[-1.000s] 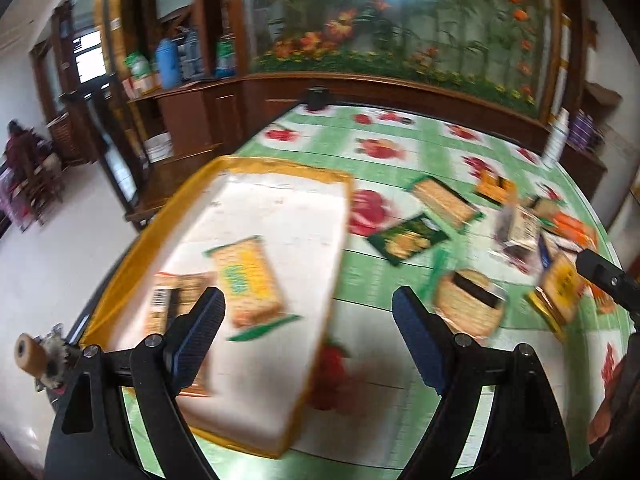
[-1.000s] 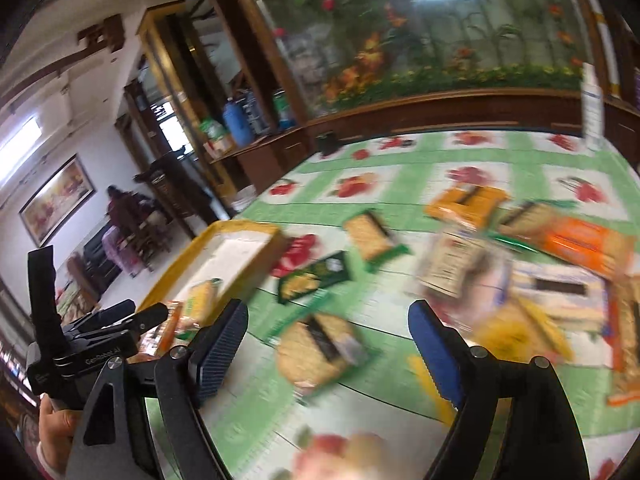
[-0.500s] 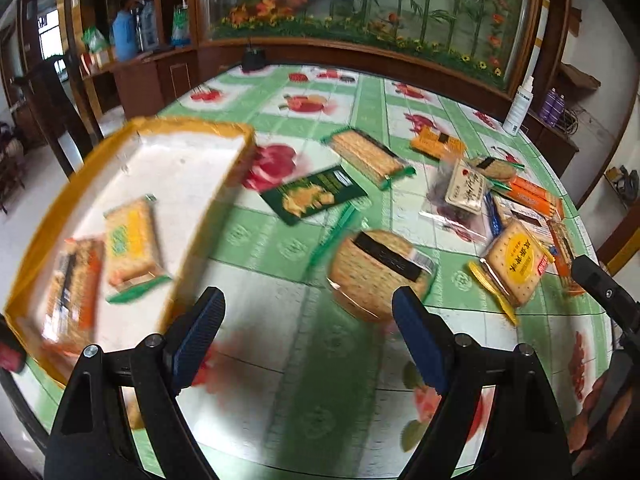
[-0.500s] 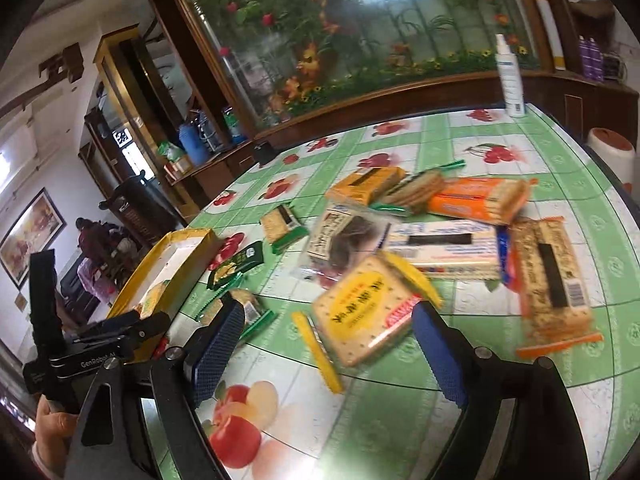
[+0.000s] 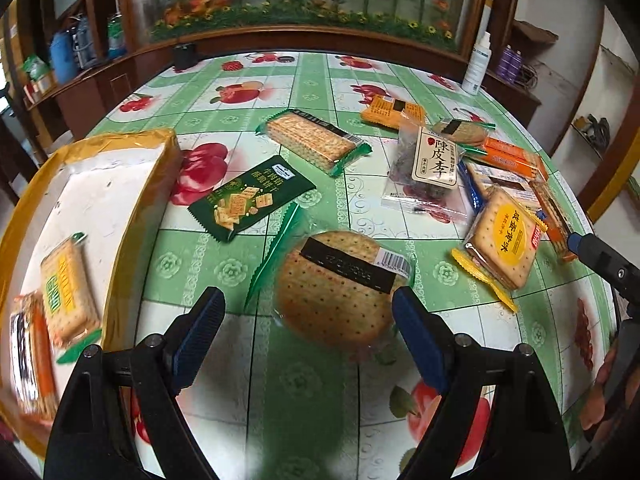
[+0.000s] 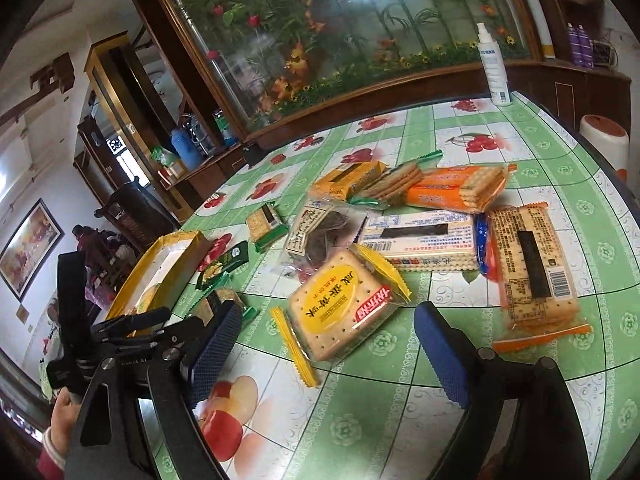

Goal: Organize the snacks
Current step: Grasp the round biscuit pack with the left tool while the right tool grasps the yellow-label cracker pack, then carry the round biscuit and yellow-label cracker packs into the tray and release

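Left wrist view: the yellow-rimmed tray (image 5: 24,216) fills the left edge of the frame, its white floor holding 2 cracker packs, a yellow-labelled one (image 5: 66,290) and an orange one (image 5: 30,354) at lower left. Just above the spread left gripper (image 5: 308,312), whose jaws pinch nothing, lies the round cracker pack (image 5: 340,284) on the green tablecloth (image 5: 224,264). A dark green packet (image 5: 250,198) rests beside the tray.

Right wrist view: the right gripper (image 6: 328,340) has just been opening, jaws wide, nothing pressed. A yellow square cracker pack (image 6: 340,304) lies ahead, between the fingers. At middle left the tray (image 6: 192,256) shows 1 pack partly hidden.
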Demonstrator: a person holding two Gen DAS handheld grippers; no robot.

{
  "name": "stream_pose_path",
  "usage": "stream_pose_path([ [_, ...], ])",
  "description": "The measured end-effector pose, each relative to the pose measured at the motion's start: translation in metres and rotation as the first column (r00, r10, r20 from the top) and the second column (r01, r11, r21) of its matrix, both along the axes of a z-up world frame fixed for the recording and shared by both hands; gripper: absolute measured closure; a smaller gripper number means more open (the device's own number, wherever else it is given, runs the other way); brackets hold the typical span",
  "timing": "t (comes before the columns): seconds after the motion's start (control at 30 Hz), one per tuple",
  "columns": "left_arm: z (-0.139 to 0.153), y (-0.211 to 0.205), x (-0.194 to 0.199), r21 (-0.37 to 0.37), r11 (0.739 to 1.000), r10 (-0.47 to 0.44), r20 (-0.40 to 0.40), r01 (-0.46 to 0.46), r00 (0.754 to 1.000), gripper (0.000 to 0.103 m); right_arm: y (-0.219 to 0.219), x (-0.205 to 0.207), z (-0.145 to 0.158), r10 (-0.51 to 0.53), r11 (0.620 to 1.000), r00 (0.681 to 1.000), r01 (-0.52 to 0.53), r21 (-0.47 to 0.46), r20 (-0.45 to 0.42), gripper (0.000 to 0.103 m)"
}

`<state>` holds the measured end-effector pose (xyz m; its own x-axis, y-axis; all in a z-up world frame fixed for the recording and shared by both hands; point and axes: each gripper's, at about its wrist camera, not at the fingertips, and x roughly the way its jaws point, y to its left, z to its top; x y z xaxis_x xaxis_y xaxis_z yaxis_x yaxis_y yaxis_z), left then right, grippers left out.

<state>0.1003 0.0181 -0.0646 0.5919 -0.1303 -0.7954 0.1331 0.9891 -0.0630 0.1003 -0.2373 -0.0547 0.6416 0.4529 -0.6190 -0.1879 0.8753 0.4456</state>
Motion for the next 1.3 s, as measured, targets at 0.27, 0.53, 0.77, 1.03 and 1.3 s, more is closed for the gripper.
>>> stream_pose_path([
  [0.27,-0.006,-0.012,0.009,0.023,0.994,-0.105,-0.019,0.106,0.994,0.017,0.019,0.003,-0.003,0.059,0.994,0.998,-0.059,-0.096,-0.007,0.007],
  [0.53,-0.008,-0.019,0.020,0.031,0.983,-0.178,-0.027,0.179,0.984,0.017,0.058,0.024,-0.010,0.205,0.908,0.979,-0.198,-0.370,-0.021,0.003],
  [0.77,-0.012,-0.021,0.023,0.033,0.974,-0.221,-0.033,0.222,0.975,0.017,0.087,0.044,-0.029,0.306,0.792,0.950,-0.294,-0.535,-0.068,0.001],
  [1.03,-0.020,-0.035,0.023,0.136,0.956,-0.256,-0.039,0.259,0.966,0.015,0.089,0.057,-0.041,0.304,0.776,0.948,-0.305,-0.552,-0.096,0.001],
  [1.3,-0.022,-0.033,0.026,0.114,0.964,-0.242,-0.010,0.241,0.970,0.013,0.083,0.059,-0.039,0.295,0.805,0.951,-0.299,-0.513,-0.091,0.002],
])
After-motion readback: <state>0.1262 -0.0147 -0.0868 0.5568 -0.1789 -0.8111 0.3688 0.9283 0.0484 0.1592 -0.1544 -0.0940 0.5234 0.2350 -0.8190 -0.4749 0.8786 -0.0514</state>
